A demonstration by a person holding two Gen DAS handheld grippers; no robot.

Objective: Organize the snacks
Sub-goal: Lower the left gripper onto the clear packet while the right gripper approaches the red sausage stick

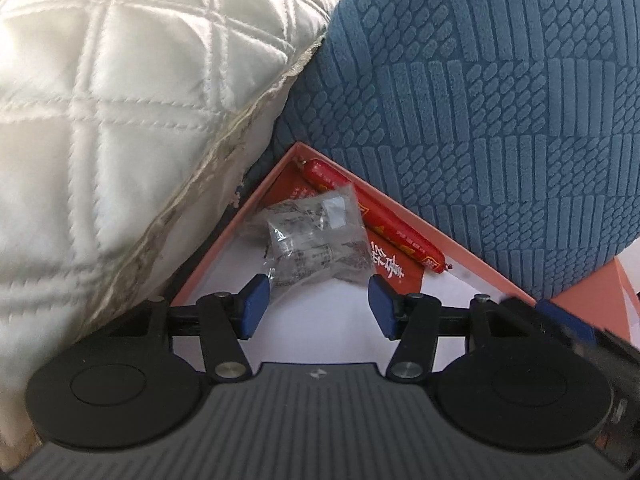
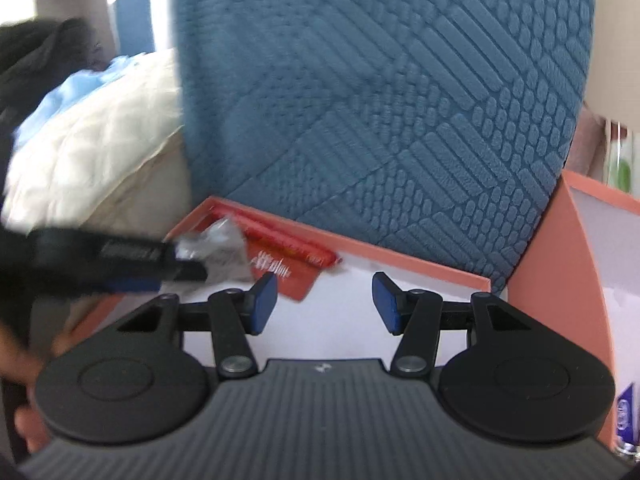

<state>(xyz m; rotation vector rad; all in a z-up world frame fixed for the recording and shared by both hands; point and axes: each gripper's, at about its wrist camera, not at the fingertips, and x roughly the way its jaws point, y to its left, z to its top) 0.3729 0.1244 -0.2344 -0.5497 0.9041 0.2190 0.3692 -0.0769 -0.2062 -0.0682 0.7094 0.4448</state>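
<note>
Left wrist view: my left gripper [image 1: 318,306] points down into the salmon-pink box [image 1: 224,240], jaws set apart at a middling width. A clear snack packet [image 1: 316,236] lies on the white box floor just ahead of the blue fingertips [image 1: 256,300]; its near corners sit close to both pads, but I see no pad pressing on it, so nothing is gripped. Beyond the packet, a red sausage stick [image 1: 376,216] lies along the far box wall, and a red flat packet [image 1: 394,264] with white characters lies under both. A quilted cream cushion [image 1: 120,120] stands to the left of the gripper, a blue textured cushion [image 1: 500,100] ahead and to the right, overhanging the box.

Right wrist view: my right gripper [image 2: 324,300] hangs over the bare white floor of the same box [image 2: 400,252], jaws likewise parted at a middling width with nothing between them. The left gripper [image 2: 172,264] appears blurred to its left, at the clear packet [image 2: 224,248]. The red flat packet [image 2: 288,272] lies just ahead of the left fingertip. An upright pink box wall [image 2: 560,260] stands to the right.
</note>
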